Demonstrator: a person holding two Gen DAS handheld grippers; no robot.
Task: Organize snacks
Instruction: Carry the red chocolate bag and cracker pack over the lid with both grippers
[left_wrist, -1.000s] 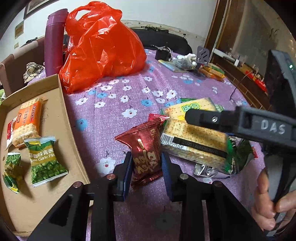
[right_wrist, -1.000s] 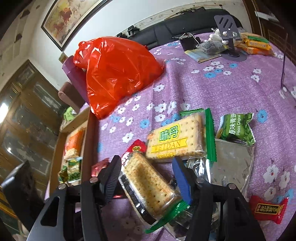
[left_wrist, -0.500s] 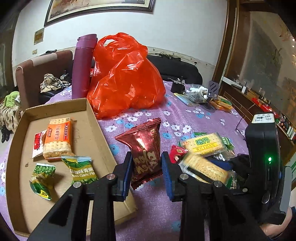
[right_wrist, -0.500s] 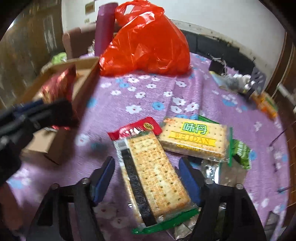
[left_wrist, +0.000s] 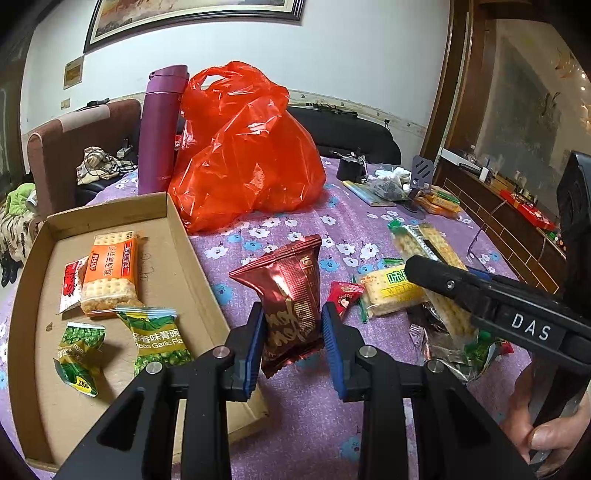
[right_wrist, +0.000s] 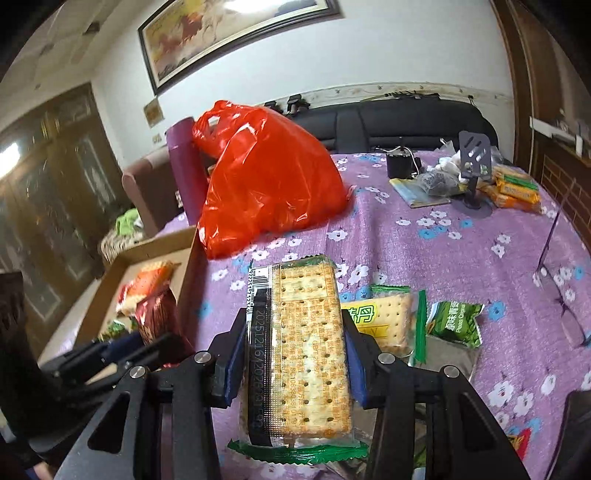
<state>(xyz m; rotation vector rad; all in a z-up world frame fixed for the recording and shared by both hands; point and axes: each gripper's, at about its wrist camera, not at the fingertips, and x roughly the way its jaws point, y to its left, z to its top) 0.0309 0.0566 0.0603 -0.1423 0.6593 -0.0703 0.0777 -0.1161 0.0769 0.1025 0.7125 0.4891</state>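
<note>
- Purple flowered cloth (left_wrist: 303, 424) is seen covering a table in a living room, with a red plastic bag (left_wrist: 243, 147) and a purple flask (left_wrist: 160, 129) standing toward the table's far left edge.
- At the left edge a cardboard tray (left_wrist: 173, 229) is set, and four packets can already be counted in it: an orange cracker pack (left_wrist: 109, 271), a small red-and-white sachet (left_wrist: 72, 286) touching it, and two green pea packets (left_wrist: 160, 339) nearer the tray's front.
- The left gripper (left_wrist: 293, 341) is closed on a dark red foil snack bag (left_wrist: 291, 295), which is held upright above the cloth just beside the tray's right wall; it has not yet been placed inside.
- The right gripper (right_wrist: 293, 363) is clamped across a long cracker pack with green ends (right_wrist: 303, 350), lifted clear of the pile.
- Near the right edge, sorting is judged unfinished: a yellow-labelled cracker pack (left_wrist: 391, 291), a small red packet (left_wrist: 343, 295), a green pea bag (right_wrist: 456, 323) and silver foil wrappers (left_wrist: 443, 354) are left lying.
- About half the loose snacks are judged to be sorted or in hand.
</note>
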